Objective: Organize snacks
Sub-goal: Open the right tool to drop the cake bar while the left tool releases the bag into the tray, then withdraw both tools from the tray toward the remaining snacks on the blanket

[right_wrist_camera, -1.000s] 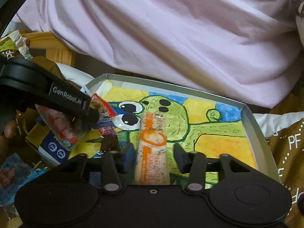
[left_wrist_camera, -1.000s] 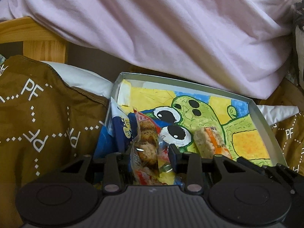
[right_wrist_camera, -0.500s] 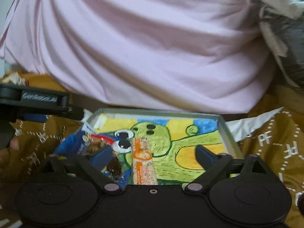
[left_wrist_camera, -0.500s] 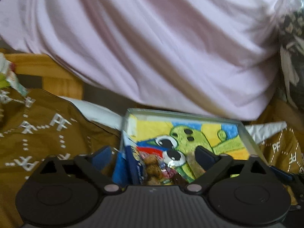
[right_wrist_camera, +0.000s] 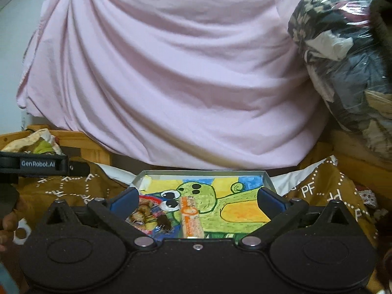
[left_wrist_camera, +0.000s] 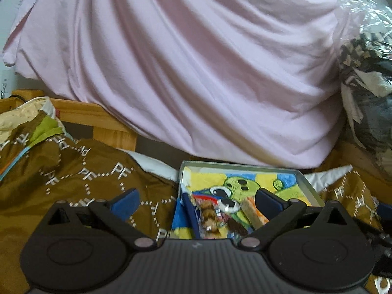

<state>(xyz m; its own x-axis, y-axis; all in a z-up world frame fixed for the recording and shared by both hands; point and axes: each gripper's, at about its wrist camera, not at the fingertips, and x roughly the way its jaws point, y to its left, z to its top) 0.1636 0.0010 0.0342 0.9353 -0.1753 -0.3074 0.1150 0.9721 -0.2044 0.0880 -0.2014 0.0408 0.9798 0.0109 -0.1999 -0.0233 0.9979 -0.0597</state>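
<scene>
You have let go of both snacks and pulled back: your left gripper (left_wrist_camera: 196, 202) and right gripper (right_wrist_camera: 197, 199) now gape empty, cookie pack (left_wrist_camera: 208, 216) and orange bar (right_wrist_camera: 191, 216) lying in the tray (right_wrist_camera: 268, 182), near-left, so both placements look done

Matt metal tray (right_wrist_camera: 268, 180), glossy plastic snack wrappers (right_wrist_camera: 147, 216).

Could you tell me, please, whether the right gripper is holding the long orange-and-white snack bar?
No: the right gripper has its jaws spread wide and empty, while the long orange-and-white snack bar lies in the shallow grey cartoon-printed tray.
</scene>
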